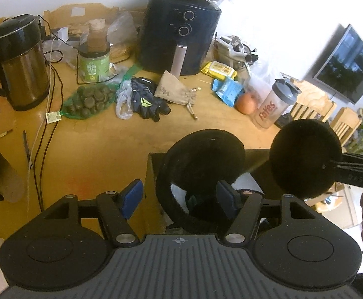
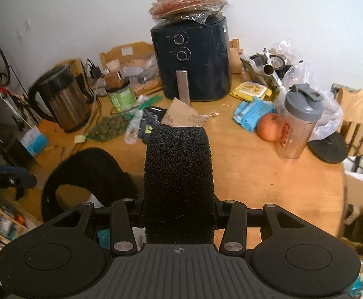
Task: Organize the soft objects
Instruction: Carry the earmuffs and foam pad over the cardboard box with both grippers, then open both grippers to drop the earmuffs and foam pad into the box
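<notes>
My right gripper [image 2: 179,211] is shut on a thick round black foam disc [image 2: 179,174], held on edge above the table's near side; in the left wrist view the disc [image 1: 306,157] shows flat-on at the right with the right gripper's fingers [image 1: 350,164] on it. My left gripper [image 1: 179,196] is open and empty, its blue pads [image 1: 131,195] on either side of the rim of a dark box [image 1: 154,174]. A black fuzzy earmuff-like piece [image 1: 203,159] lies over that box; it also shows in the right wrist view [image 2: 89,172]. Black gloves [image 1: 146,98] and a beige pouch [image 1: 175,91] lie on the table.
On the wooden table [image 1: 101,144] stand a black air fryer [image 1: 179,37], a kettle [image 1: 19,62], a green jar [image 1: 94,62], a net bag of round things [image 1: 89,101], a shaker bottle [image 1: 273,104], an orange fruit [image 1: 247,103] and snack packs [image 1: 227,91]. Cables [image 1: 44,137] trail at the left.
</notes>
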`<action>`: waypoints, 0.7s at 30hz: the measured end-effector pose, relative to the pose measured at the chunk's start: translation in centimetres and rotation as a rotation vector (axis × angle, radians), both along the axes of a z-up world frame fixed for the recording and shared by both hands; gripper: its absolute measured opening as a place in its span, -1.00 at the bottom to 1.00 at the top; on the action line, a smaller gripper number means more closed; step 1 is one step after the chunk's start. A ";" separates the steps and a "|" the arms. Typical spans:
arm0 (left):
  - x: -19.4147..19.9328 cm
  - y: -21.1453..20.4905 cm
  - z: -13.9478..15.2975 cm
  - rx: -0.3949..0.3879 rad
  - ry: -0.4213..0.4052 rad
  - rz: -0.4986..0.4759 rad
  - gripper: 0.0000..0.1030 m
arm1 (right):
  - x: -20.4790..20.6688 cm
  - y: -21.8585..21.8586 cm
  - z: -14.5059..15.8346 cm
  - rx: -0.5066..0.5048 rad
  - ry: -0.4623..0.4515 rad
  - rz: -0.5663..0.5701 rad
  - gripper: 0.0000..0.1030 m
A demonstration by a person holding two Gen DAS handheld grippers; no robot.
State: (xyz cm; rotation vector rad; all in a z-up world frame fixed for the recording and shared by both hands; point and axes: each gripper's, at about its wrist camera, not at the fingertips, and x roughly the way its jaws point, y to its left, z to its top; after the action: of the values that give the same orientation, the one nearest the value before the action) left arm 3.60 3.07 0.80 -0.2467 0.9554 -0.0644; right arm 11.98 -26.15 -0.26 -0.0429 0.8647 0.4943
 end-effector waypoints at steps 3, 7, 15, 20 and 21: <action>-0.4 0.3 -0.1 -0.004 0.000 0.003 0.25 | -0.1 0.8 -0.8 -0.055 0.013 -0.013 0.35; -0.8 0.3 -0.2 -0.006 0.001 0.006 0.25 | -0.9 1.4 -1.2 -0.071 -0.025 -0.002 0.88; -1.6 0.5 -0.8 -0.012 0.021 0.013 0.25 | -1.4 2.3 -2.0 -0.072 0.017 -0.003 1.00; -1.7 0.5 -0.9 -0.013 0.025 0.019 0.25 | -1.6 2.3 -2.0 -0.042 0.022 0.004 1.00; -1.7 0.6 -0.9 -0.011 0.027 0.021 0.25 | -1.5 2.4 -2.0 -0.042 0.023 0.007 1.00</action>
State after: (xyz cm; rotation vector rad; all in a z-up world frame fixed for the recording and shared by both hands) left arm 1.89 3.62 -0.12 -0.2685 0.9796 -0.0468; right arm 10.46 -23.71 -2.27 -0.0787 0.8978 0.4845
